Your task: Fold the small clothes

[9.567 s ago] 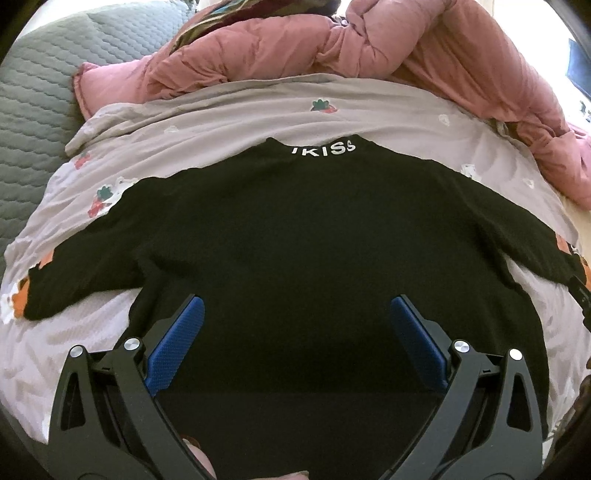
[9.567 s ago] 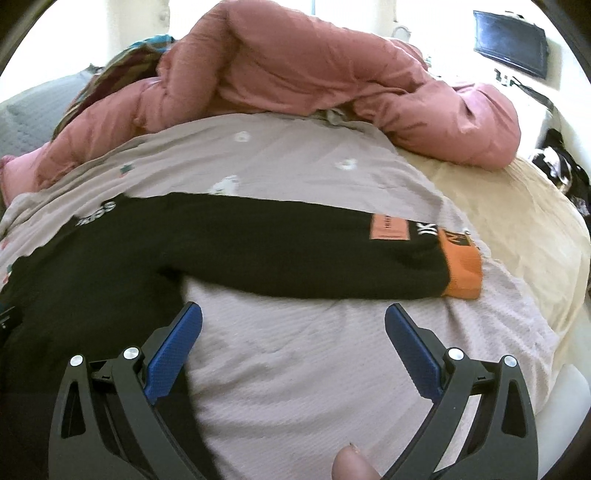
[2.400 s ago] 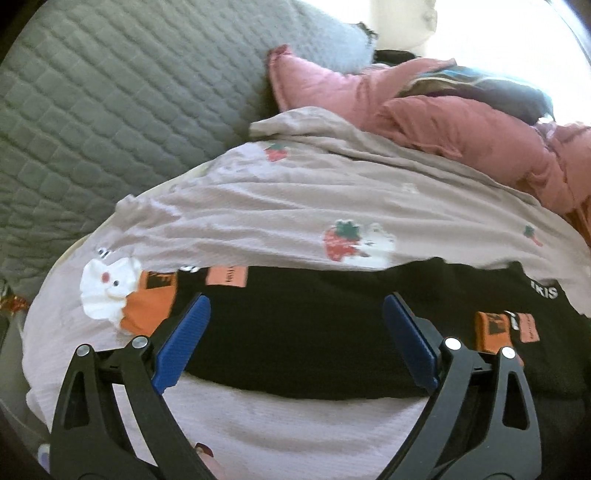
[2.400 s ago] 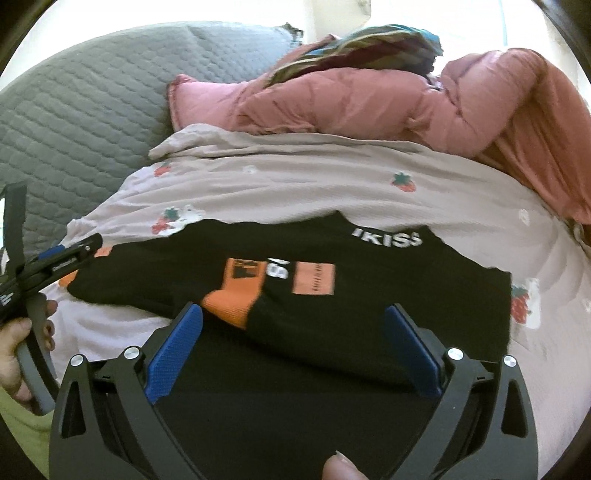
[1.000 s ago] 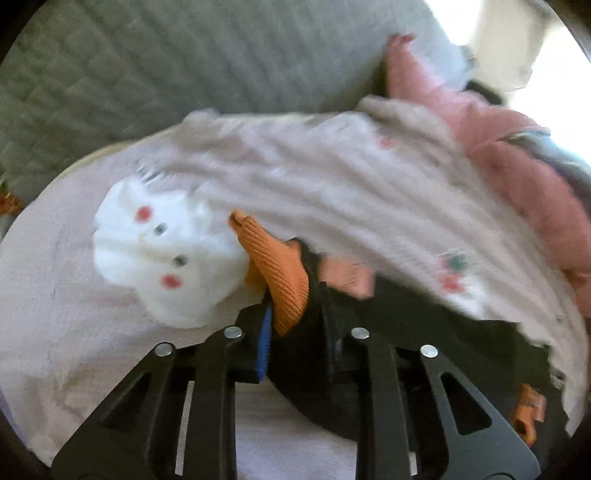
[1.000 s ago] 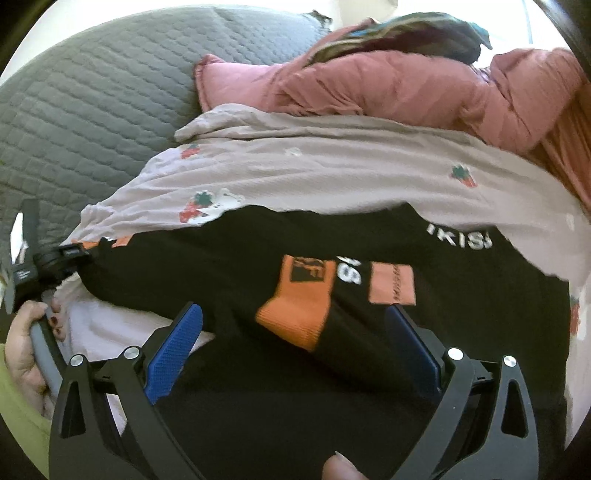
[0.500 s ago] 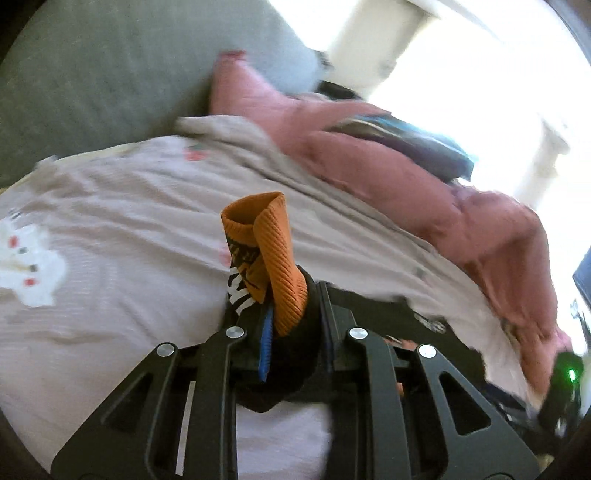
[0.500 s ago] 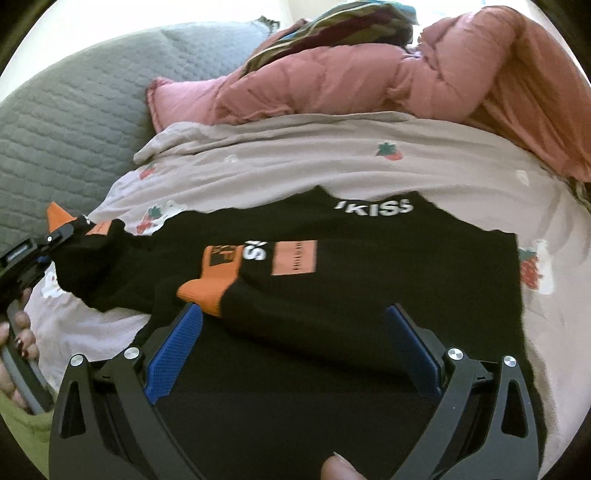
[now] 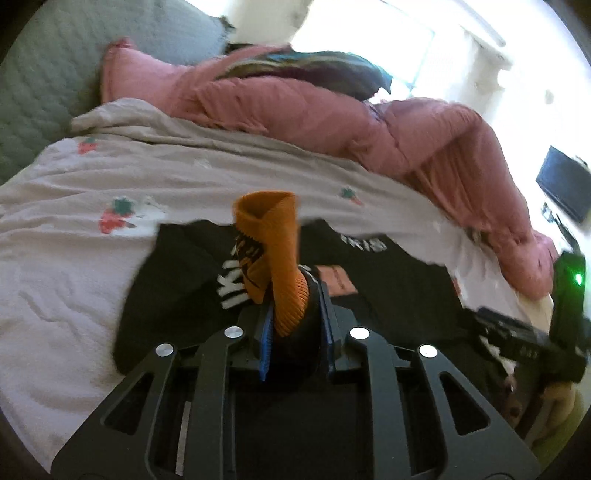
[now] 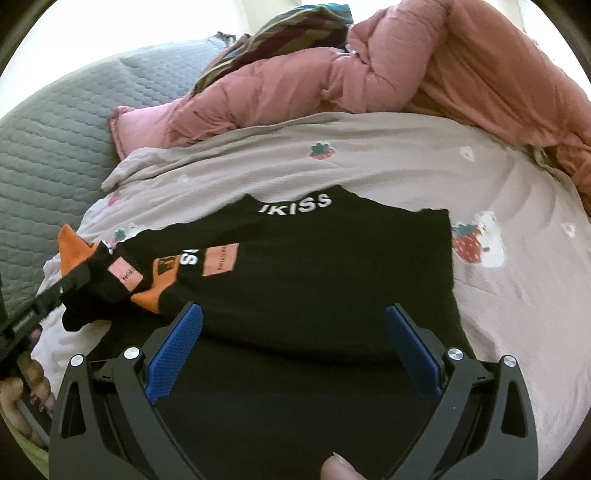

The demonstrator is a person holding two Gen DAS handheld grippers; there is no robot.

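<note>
A small black sweater (image 10: 314,266) with white "IKISS" lettering and orange cuffs lies on a pale strawberry-print blanket (image 10: 388,162). Its right sleeve is folded across the chest, orange cuff (image 10: 151,295) on top. My left gripper (image 9: 295,325) is shut on the left sleeve's orange cuff (image 9: 273,251), held up over the sweater body (image 9: 388,295); it also shows at the left in the right wrist view (image 10: 79,275). My right gripper (image 10: 291,343) is open and empty, hovering over the sweater's lower part.
A pink quilted duvet (image 10: 369,74) is bunched at the back of the bed, with a striped dark cloth (image 10: 280,29) on it. A grey quilted headboard (image 10: 44,140) stands at the left. The right gripper's body (image 9: 524,339) shows at the right of the left wrist view.
My left gripper has closed on the left sleeve's cuff, lifted it off the blanket and carried it rightwards over the sweater body. The right gripper stays open above the sweater.
</note>
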